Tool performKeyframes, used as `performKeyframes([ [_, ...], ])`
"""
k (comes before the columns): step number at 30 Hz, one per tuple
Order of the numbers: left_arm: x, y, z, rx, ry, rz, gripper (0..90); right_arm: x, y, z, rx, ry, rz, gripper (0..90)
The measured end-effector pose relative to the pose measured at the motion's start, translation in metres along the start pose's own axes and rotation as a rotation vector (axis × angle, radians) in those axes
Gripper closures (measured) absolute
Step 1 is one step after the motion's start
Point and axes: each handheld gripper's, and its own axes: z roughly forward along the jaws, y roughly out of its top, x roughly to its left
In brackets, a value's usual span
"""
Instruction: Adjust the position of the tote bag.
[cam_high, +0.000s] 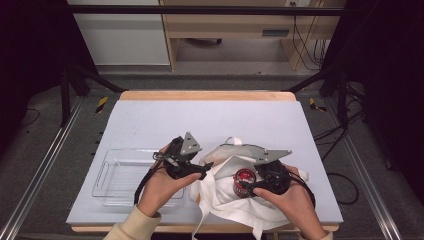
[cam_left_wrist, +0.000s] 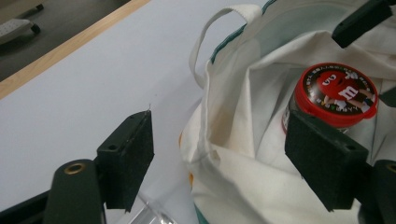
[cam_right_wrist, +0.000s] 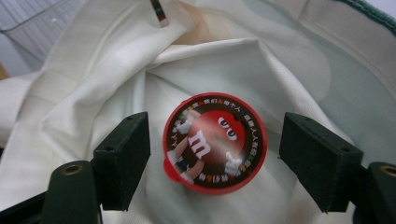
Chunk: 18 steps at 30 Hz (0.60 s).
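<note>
A cream cloth tote bag (cam_high: 225, 200) lies crumpled at the table's front right. A jar with a red printed lid (cam_high: 244, 179) stands upright inside its mouth. My left gripper (cam_high: 207, 167) hovers at the bag's left edge, jaws wide apart with only cloth (cam_left_wrist: 233, 177) showing between them; the jar (cam_left_wrist: 336, 93) sits just beyond its right pad. My right gripper (cam_high: 250, 189) hangs over the jar. In the right gripper view the lid (cam_right_wrist: 215, 142) shows between the two pads (cam_right_wrist: 126, 154) with a gap on each side, touching neither.
A clear plastic tray (cam_high: 117, 172) stands at the front left, beside the left hand. One bag handle (cam_left_wrist: 219, 23) loops out onto the white table top (cam_high: 200, 120). The table's wooden far edge (cam_high: 205, 95) borders bare white surface behind the bag.
</note>
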Motion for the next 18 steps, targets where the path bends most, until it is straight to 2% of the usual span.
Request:
performKeyframes([
  [6,0.007,-0.021,-0.012,-0.001,0.013,-0.031,19.5,0.001,0.004,0.019,0.039,-0.005,0.012,23.1],
  [11,0.012,-0.028,-0.016,0.037,0.054,-0.018,17.9,0.001,0.004,0.03,0.068,-0.021,0.021,21.5],
  [18,0.008,-0.04,-0.023,0.052,0.051,-0.021,17.1,0.001,0.0,0.038,0.115,-0.022,0.014,23.2],
])
